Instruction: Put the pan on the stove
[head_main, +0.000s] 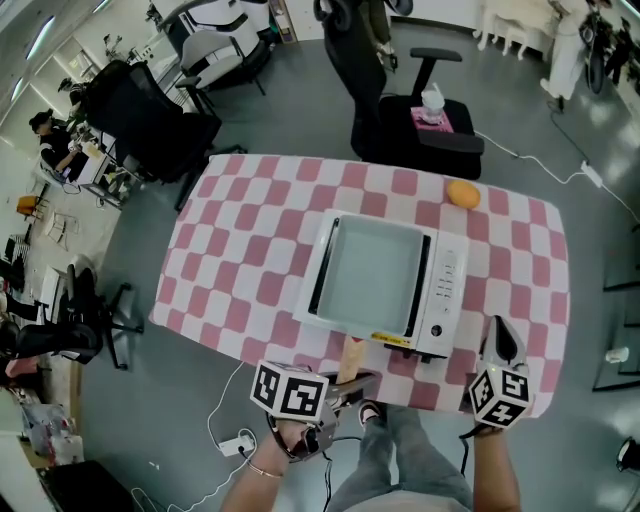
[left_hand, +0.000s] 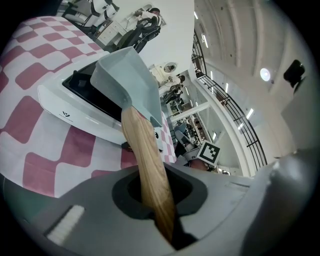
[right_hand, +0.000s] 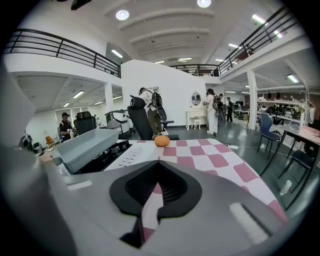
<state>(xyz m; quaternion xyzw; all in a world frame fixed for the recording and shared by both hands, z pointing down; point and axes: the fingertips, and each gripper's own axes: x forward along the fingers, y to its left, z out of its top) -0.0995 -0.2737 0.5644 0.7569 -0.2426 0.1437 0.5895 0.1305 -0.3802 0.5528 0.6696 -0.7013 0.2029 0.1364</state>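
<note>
A square grey pan (head_main: 368, 272) with a wooden handle (head_main: 350, 358) lies over the black top of a white stove (head_main: 445, 300) in the middle of the checkered table (head_main: 240, 250). Whether it rests flat I cannot tell. My left gripper (head_main: 355, 385) is at the near table edge, shut on the handle (left_hand: 147, 165), with the pan (left_hand: 127, 80) and stove (left_hand: 75, 112) straight ahead. My right gripper (head_main: 500, 335) hovers to the right of the stove, shut and empty (right_hand: 159, 165). From there the pan (right_hand: 85, 145) is at the left.
An orange (head_main: 462, 194) sits on the cloth behind the stove's far right corner, also visible from the right gripper as the orange (right_hand: 161, 141). A black chair (head_main: 430, 140) stands past the far edge. More office chairs stand to the left, and cables lie on the floor.
</note>
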